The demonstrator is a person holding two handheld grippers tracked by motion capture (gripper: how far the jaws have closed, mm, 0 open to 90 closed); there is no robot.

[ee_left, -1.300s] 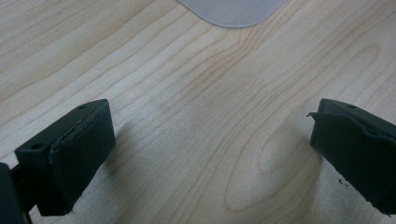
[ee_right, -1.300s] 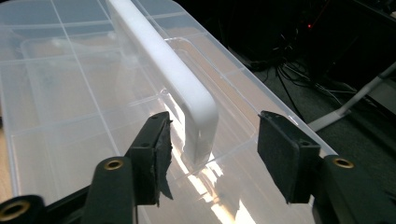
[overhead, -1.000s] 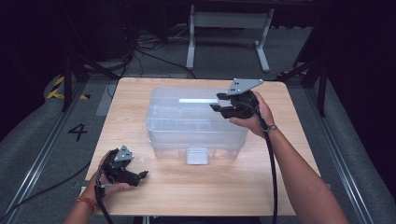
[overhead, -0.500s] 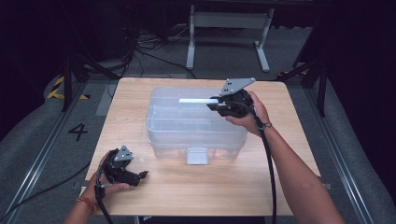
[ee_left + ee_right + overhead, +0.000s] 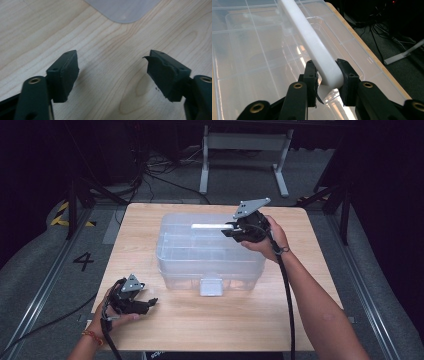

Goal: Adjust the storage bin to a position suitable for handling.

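- The clear plastic box (image 5: 210, 252) stands in the middle of the wooden table (image 5: 300, 290), its lid on and a white latch (image 5: 210, 286) at the near side facing the person.
- A white handle (image 5: 212, 226) lies across the top of the lid, running from the middle toward the right edge of the box.
- The right gripper (image 5: 235, 231) is at the right end of that handle, held by the person's right hand (image 5: 267, 237) above the far right part of the lid.
- In the right gripper view its jaws are clamped on the handle (image 5: 317, 53), one pad on each side, pressing against the white plastic; the box lid (image 5: 249, 50) with its divided compartments lies underneath.
- The left gripper (image 5: 150, 304) rests low over the table's near left corner, well apart from the box, in the person's left hand (image 5: 117, 312).
- In the left gripper view its jaws stand apart with only bare wood (image 5: 110, 75) between them; they have just been closing a little, with nothing between them.
- A rounded corner of the box (image 5: 125, 10) shows at the top of that view, ahead of the jaws.
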